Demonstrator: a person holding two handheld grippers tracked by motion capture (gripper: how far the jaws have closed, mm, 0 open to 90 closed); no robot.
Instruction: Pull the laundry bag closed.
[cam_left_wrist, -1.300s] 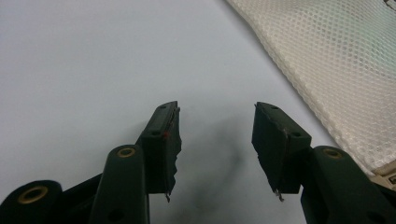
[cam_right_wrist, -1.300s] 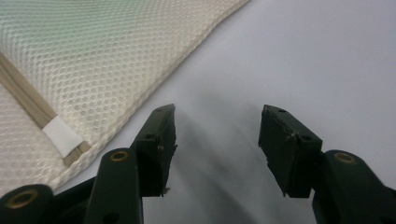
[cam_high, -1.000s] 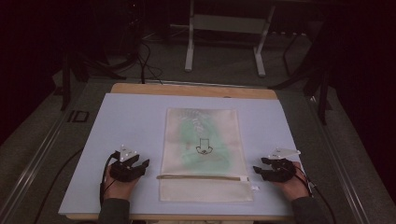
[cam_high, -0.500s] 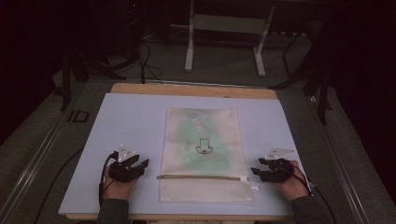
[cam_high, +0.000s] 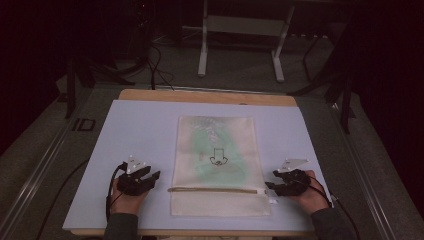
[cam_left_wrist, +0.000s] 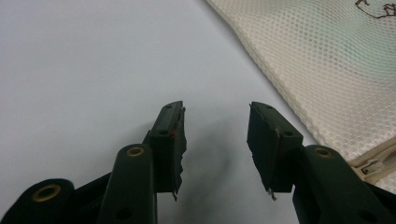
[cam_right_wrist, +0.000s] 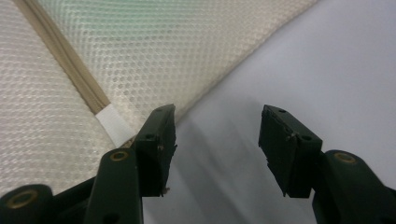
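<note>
A cream mesh zip bag (cam_high: 217, 165) lies flat in the middle of the table, with something green inside and a small black drawing on it. Its tan zipper (cam_high: 215, 190) runs across near the front. My left gripper (cam_high: 154, 178) rests on the mat left of the bag, open; its jaws have just been closing a little with nothing between them (cam_left_wrist: 215, 140). The bag's edge (cam_left_wrist: 327, 60) lies to its right. My right gripper (cam_high: 270, 188) is open at the bag's right edge, by the zipper's white tab (cam_right_wrist: 112, 122), with bare mat between its jaws (cam_right_wrist: 217, 140).
A pale mat (cam_high: 140, 130) covers the wooden table (cam_high: 200, 95). Cables trail from both grippers off the front edge. A metal stand's legs (cam_high: 202, 50) rise from the floor behind the table. An "ID" mark (cam_high: 82, 124) sits on the floor at the left.
My right gripper has edged slightly left, closer to the bag's right edge. The left hand has stayed where it was.
</note>
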